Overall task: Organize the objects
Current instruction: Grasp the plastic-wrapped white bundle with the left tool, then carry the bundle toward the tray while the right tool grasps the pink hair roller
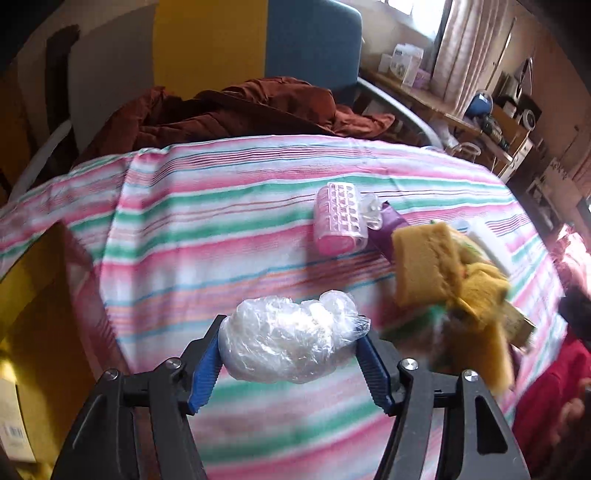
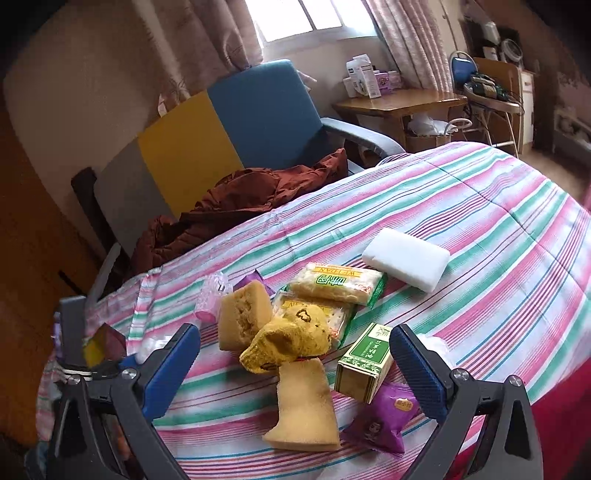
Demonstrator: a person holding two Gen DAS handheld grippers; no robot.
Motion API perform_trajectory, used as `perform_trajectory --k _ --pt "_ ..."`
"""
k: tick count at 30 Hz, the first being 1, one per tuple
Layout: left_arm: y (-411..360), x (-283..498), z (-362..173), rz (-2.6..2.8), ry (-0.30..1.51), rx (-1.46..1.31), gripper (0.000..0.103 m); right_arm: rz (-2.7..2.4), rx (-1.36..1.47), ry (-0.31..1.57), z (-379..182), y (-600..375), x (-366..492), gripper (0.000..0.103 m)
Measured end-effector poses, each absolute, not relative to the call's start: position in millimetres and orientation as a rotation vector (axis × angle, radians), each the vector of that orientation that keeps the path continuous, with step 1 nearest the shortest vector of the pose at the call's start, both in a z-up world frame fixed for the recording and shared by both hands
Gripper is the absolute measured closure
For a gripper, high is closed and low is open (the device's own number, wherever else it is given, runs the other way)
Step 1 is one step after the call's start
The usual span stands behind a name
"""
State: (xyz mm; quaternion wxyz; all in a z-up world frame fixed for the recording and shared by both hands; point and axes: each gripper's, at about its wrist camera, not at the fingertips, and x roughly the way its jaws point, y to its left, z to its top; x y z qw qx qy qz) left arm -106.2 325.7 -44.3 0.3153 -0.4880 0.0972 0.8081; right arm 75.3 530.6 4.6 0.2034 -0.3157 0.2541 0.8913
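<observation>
Between left claw (image 1: 291, 354): crinkled clear-plastic bundle (image 1: 291, 341)

Your bed (image 2: 498, 229), under a pink, green and white striped cover, carries a cluster: a white foam block (image 2: 406, 258), two cracker packets (image 2: 338, 286), two yellow sponges (image 2: 304, 406), a mustard sock (image 2: 291, 341), a green box (image 2: 364, 367), a purple sachet (image 2: 382, 421) and a pink hair roller (image 1: 340, 218).

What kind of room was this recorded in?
Probably a bedroom: a striped quilt covers what looks like a bed, with a curtained window and an armchair beside it.
</observation>
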Motion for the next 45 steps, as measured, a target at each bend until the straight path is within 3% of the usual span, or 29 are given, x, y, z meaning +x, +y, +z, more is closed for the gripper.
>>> perform_trajectory --k 15,21,25,26,27,34,45 --pt "212.8 -80.9 1.3 2.212 0.077 -1.202 0.035 2.593 -1.099 0.28 9.8 457.9 -21.7 0.001" --pt "177.7 -79.2 -1.6 2.238 0.017 -1.23 0.035 2.509 -1.247 0.127 -17.2 444.7 -105.1 0.014" --pt "160.3 -81.3 -10.7 2.249 -0.008 -1.273 0.035 2.435 -1.357 0.076 -46.9 444.5 -144.0 0.016" --pt "156.6 -82.1 -12.5 2.252 -0.012 -1.281 0.035 2.411 -1.392 0.06 -56.7 445.3 -152.5 0.02" --pt "153.4 -83.0 -14.1 2.254 -0.017 -1.289 0.035 2.394 -1.423 0.056 -63.6 446.4 -158.0 0.032" --pt "143.1 -82.2 -20.7 2.257 -0.029 -1.308 0.035 2.43 -1.392 -0.067 -67.6 440.3 -155.0 0.036" --pt "108.0 -66.8 -19.1 2.313 -0.049 -1.31 0.035 2.686 -1.243 -0.081 -7.3 389.2 -128.7 0.037"
